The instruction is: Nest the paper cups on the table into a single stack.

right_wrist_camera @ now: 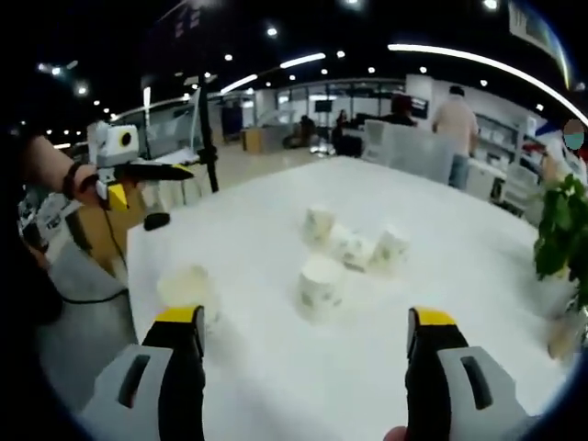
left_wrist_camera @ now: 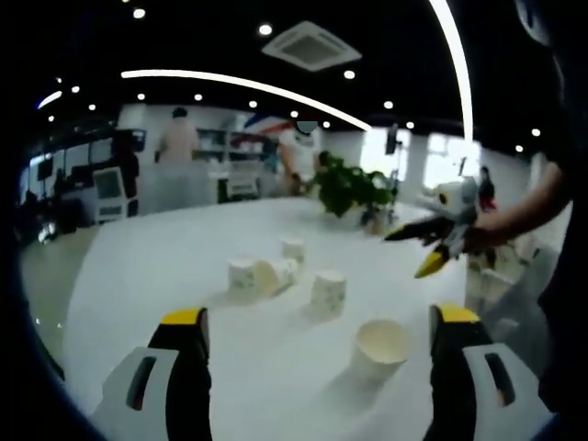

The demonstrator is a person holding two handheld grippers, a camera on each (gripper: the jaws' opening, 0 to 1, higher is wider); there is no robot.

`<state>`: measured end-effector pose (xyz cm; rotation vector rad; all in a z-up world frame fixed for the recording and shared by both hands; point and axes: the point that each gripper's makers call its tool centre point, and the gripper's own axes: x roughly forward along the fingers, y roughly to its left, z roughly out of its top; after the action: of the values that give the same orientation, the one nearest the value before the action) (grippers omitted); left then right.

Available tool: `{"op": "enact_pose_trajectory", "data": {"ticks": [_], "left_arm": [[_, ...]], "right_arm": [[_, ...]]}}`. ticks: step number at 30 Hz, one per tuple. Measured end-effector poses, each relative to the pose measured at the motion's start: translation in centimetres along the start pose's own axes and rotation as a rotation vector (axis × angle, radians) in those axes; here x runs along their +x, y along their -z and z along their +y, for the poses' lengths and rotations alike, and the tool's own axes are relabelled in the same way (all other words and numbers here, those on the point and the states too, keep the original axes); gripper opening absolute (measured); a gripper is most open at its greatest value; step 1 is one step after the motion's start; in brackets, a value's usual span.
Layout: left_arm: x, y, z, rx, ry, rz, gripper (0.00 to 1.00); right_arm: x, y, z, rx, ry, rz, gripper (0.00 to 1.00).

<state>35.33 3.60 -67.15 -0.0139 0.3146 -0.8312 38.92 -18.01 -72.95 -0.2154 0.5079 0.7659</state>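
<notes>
With both my left gripper (left_wrist_camera: 317,335) and right gripper (right_wrist_camera: 305,335) spread and empty above the white table (left_wrist_camera: 165,266), the paper cups (left_wrist_camera: 276,274) sit scattered, none apparently nested.

White paper cups with a faint speckled print (left_wrist_camera: 328,290) sit on the glossy white table (left_wrist_camera: 184,266) before me; my left gripper (left_wrist_camera: 322,344) and right gripper (right_wrist_camera: 305,344) show black jaws tipped yellow, beside a green leafy plant (left_wrist_camera: 354,186).
</notes>
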Motion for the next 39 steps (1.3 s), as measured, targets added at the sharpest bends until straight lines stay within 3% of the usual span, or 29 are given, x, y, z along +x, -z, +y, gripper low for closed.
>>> {"op": "enact_pose_trajectory", "data": {"ticks": [6,9,21,28,39], "left_arm": [[0.0,-0.1,0.5,-0.012,-0.022,0.011,0.99],[0.1,-0.6,0.6,0.003,-0.029,-0.010,0.99],[0.4,-0.7,1.3,0.008,-0.046,0.002,0.99],[0.6,-1.1,1.6,0.008,-0.047,-0.007,0.99],[0.3,-0.8,2.0,0.009,-0.058,0.004,0.99]], "right_arm": [[2.6,-0.5,-1.0,0.003,-0.014,0.002,0.81],[3.8,0.1,-1.3,-0.031,-0.026,0.035,0.81],[7.8,0.9,-2.0,-0.058,-0.075,0.067,0.66],[9.3,-0.2,-2.5,-0.065,-0.099,0.065,0.59],[10.9,0.5,-1.6,-0.096,-0.141,0.097,0.52]]}}
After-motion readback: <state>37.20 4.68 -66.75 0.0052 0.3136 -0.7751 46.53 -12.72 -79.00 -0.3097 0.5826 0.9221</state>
